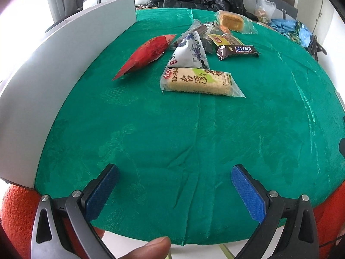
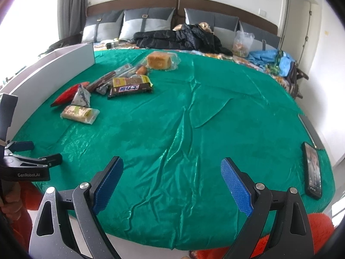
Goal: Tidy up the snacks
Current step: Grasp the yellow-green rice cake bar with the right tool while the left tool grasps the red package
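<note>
Several wrapped snacks lie in a loose pile on the green cloth [image 1: 172, 140]: a rice cracker pack [image 1: 200, 83], a red packet [image 1: 146, 56], a white and blue triangular pack [image 1: 189, 54], a dark chocolate bar [image 1: 237, 51] and a wrapped cake [image 1: 232, 21]. The pile also shows in the right wrist view, with the cracker pack [image 2: 79, 113] and chocolate bar [image 2: 130, 90]. My left gripper [image 1: 174, 172] is open and empty, well short of the cracker pack. My right gripper [image 2: 172, 166] is open and empty over bare cloth [image 2: 194, 129], to the right of the pile.
A white box [image 1: 54, 69] stands along the cloth's left edge; it also shows in the right wrist view [image 2: 54, 69]. A black phone [image 2: 312, 170] lies at the right edge. Pillows, a black jacket [image 2: 176, 37] and bags lie beyond the cloth.
</note>
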The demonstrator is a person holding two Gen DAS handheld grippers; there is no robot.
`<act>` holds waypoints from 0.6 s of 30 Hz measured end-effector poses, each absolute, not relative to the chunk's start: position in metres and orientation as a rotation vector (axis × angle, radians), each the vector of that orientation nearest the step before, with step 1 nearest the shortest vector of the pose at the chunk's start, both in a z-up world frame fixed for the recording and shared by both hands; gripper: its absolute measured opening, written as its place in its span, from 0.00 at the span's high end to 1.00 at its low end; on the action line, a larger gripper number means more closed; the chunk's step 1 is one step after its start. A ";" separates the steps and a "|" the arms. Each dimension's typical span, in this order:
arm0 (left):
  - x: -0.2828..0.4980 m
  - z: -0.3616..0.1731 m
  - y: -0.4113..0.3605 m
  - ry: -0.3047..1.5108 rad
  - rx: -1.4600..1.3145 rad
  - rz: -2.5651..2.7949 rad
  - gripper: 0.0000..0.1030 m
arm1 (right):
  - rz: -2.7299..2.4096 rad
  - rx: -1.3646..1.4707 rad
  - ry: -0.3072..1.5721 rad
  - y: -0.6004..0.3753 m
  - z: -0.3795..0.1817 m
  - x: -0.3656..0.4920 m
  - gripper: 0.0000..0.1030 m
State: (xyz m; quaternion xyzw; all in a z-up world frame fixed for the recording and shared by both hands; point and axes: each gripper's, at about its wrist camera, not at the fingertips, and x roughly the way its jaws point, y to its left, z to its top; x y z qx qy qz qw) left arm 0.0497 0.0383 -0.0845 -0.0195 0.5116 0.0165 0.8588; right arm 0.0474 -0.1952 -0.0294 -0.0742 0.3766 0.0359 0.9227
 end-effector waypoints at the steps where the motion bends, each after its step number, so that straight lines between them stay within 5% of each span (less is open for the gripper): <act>1: 0.050 -0.084 0.038 1.074 -0.042 0.035 0.00 | 0.072 -0.146 0.778 -0.197 -0.030 0.048 0.09; 18: 0.054 -0.084 0.061 1.152 -0.047 0.032 0.00 | 0.362 -0.119 0.944 -0.157 -0.045 0.098 0.09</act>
